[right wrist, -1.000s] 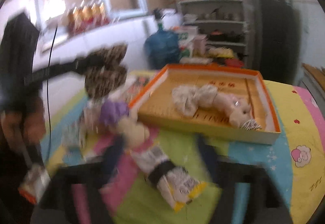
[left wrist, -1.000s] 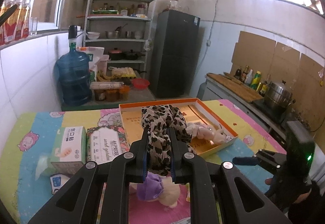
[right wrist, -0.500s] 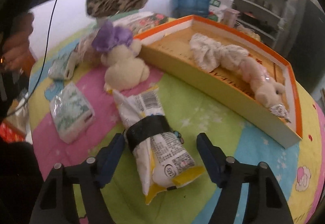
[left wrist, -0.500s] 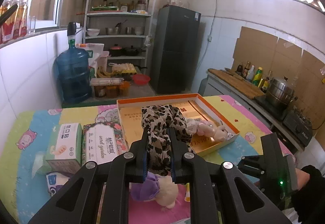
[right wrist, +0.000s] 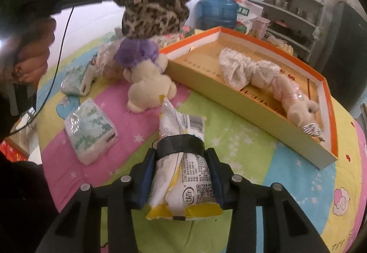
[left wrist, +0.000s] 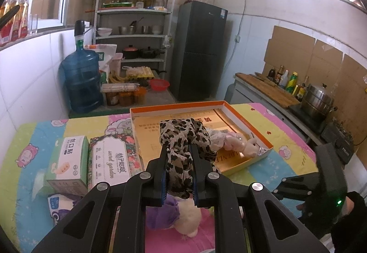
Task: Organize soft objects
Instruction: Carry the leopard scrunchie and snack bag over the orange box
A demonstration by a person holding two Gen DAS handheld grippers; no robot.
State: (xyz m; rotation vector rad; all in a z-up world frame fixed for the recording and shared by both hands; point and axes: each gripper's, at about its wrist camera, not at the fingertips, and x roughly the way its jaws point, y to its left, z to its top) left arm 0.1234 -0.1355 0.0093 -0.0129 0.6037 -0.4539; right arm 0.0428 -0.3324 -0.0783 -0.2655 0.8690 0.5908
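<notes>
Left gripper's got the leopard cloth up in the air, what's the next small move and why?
Probably carry the leopard cloth forward over the orange box and lower it in. The left gripper holds it pinched above the table, and the box has bare floor beside the pink toy.

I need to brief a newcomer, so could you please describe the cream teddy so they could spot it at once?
Find the orange-rimmed box on the quilted table cover. Just outside its near-left wall lies the cream teddy, beneath the hanging leopard-print cloth. Its purple hat distinguishes it from the pink-dressed plush inside the box.
</notes>
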